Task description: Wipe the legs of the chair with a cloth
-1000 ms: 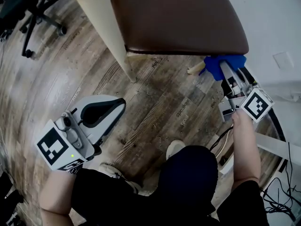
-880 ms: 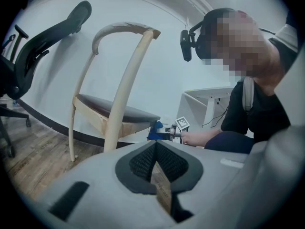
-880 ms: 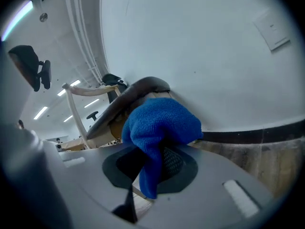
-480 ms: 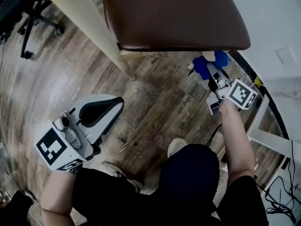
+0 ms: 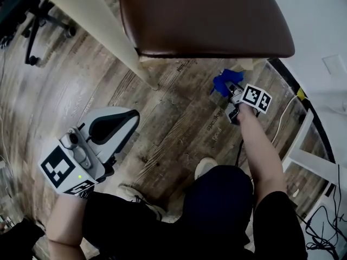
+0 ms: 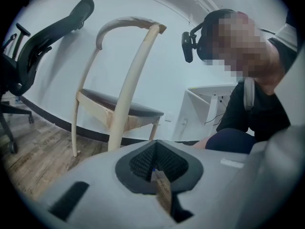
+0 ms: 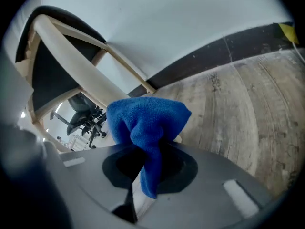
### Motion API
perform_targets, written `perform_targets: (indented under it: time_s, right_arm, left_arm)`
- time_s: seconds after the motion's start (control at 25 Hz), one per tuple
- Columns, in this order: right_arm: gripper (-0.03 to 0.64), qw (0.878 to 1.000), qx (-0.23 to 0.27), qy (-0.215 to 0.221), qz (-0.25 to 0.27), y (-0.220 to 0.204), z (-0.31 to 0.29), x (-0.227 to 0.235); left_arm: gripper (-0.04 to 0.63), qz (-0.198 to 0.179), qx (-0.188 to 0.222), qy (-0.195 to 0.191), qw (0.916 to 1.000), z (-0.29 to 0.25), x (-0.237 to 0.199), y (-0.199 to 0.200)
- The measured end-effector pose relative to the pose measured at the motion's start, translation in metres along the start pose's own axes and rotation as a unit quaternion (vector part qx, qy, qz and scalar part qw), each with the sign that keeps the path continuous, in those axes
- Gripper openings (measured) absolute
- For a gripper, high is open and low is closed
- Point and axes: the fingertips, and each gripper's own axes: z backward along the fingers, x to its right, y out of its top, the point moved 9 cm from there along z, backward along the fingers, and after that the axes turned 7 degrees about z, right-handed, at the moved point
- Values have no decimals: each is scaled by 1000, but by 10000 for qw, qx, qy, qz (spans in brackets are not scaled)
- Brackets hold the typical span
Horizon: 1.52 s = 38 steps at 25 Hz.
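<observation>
The blue cloth (image 7: 145, 123) is clamped between the right gripper's (image 7: 147, 175) fingers, bunched ahead of them by a pale chair leg (image 7: 81, 75). The left gripper's (image 6: 159, 180) fingers are closed together, empty.

Our right gripper (image 5: 230, 90), jaws closed on the blue cloth (image 5: 223, 82), has swung to the left, across the floor (image 5: 173, 118) below the front edge of the seat (image 5: 206, 15). A second ago it was out near the wall (image 5: 320, 26) on the right. Now it is further in under the seat. Its cube (image 5: 256, 97) has come in with it, and our forearm (image 5: 257, 145) reaches out straighter. The cloth looks smaller and more tightly bunched.
</observation>
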Motion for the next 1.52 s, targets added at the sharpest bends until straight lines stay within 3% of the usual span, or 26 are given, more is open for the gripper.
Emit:
perform_targets:
  time_s: [0.24,0.64,0.88,1.2,1.52]
  right_arm:
    - [64,9981,-336,-472,-223,-19,-27,30]
    - [64,9981,-345,-454,-222,-19,-27,30]
    - [64,9991,-251,-341,89,-4,-5,16]
    - [64,9888,494,-16,1406,57,71,-49]
    - [64,9563,828,83,2803,115,137,-124]
  left_arm:
    - [-3,36,-77,149,9999,6,-9,-5]
    - [-3,11,-69,119,9999,5,-9,-5]
    - [-3,-6,-19,83,10000,8,-7,-3]
    - [-3,-19,140,2,9999,11,-5,3]
    - [-3,-24,173,-37,9998,9,-3,3]
